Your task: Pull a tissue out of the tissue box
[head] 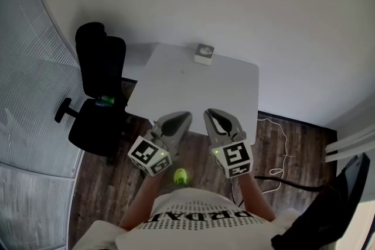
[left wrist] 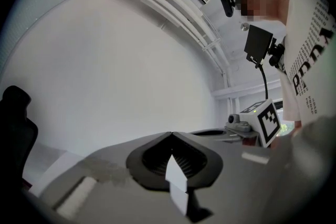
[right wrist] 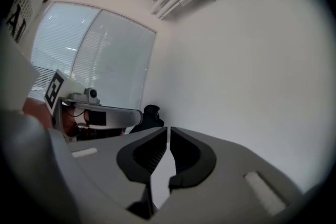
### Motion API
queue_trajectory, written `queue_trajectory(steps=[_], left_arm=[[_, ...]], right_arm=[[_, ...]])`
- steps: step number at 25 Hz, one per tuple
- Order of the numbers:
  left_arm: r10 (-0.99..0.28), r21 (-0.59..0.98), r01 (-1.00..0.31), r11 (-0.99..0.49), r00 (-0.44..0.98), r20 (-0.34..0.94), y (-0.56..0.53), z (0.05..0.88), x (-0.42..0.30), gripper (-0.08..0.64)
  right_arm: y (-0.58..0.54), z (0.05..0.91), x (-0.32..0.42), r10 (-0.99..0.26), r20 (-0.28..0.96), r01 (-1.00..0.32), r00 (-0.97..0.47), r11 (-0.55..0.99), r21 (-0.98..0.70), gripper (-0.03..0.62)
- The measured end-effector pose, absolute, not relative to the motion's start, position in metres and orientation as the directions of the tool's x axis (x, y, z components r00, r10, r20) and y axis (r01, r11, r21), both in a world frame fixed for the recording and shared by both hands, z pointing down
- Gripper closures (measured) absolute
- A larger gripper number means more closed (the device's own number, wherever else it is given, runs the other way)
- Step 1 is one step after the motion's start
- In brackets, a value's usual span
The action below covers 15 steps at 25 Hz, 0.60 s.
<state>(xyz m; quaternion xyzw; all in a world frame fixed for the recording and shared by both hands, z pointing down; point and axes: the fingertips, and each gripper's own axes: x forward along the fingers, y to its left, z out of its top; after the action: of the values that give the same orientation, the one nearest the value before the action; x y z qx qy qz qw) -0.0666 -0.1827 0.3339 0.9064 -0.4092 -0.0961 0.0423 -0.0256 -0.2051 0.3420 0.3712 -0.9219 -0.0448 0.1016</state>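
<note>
Tissue box [head: 204, 54] at far edge of table [head: 176, 85], straight ahead, well apart from left gripper [head: 185, 117] and right gripper [head: 210, 114], both jaws together, empty; right looks marginally nearer.

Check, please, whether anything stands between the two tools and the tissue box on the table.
Nothing visible does. The tissue box sits at the far edge of the table; only tabletop lies between it and the left tool and right tool, both shut and empty.
</note>
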Motion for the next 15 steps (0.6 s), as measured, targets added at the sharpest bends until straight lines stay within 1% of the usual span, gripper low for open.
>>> queue_trajectory(steps=[11, 15], left_arm=[[-0.694, 0.165, -0.674, -0.720, 0.704, -0.151, -0.238, 0.333, -0.098, 0.569], [-0.690, 0.177, -0.667, -0.724, 0.709, -0.148, -0.249, 0.338, -0.105, 0.569]], right_arm=[[-0.258, 0.332, -0.059, -0.752, 0.149, -0.731, -0.642, 0.659, 0.177, 0.566], [-0.271, 0.341, -0.060, -0.761, 0.171, -0.741, -0.625, 0.648, 0.175, 0.566]])
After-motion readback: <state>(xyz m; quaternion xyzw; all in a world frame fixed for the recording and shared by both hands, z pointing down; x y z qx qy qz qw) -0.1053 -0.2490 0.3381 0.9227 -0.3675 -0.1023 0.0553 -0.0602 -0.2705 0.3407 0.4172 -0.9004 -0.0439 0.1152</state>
